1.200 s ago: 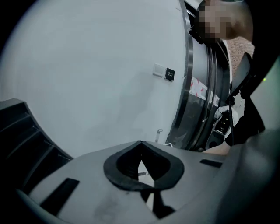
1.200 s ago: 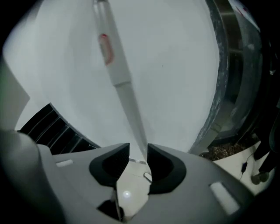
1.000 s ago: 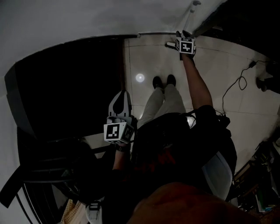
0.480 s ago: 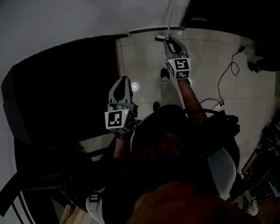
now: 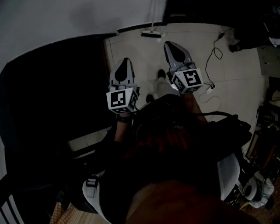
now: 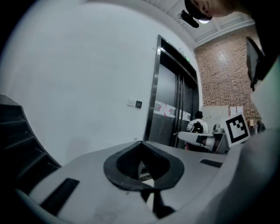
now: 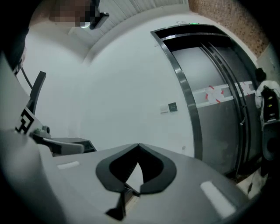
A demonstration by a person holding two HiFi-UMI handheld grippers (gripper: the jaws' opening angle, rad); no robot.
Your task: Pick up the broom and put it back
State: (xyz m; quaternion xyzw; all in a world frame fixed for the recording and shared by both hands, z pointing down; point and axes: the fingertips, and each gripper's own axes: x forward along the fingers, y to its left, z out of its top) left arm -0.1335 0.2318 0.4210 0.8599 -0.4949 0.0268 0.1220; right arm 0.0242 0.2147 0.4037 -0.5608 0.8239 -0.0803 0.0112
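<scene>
The broom (image 5: pixel 150 34) stands against the white wall at the top of the head view, its head on the pale floor tiles and its thin handle (image 5: pixel 154 13) running up the wall. Neither gripper touches it. My right gripper (image 5: pixel 169 44) hovers below and to the right of the broom head, shut and empty (image 7: pixel 138 145). To its left my left gripper (image 5: pixel 124 60) is held level beside it, also shut with nothing in it (image 6: pixel 141 143). Each gripper view shows the other gripper at its edge.
A large black area (image 5: pixel 52 100) fills the left of the head view. A cable (image 5: pixel 213 48) trails over the tiles at the right, with clutter further right. Ahead are steel elevator doors (image 6: pixel 173 113), a brick wall (image 6: pixel 218 74) and a distant person (image 6: pixel 197 127).
My right gripper has pulled back from the broom by the wall toward my body, and its jaws have shut. The left gripper has moved forward and up. The broom stays against the wall.
</scene>
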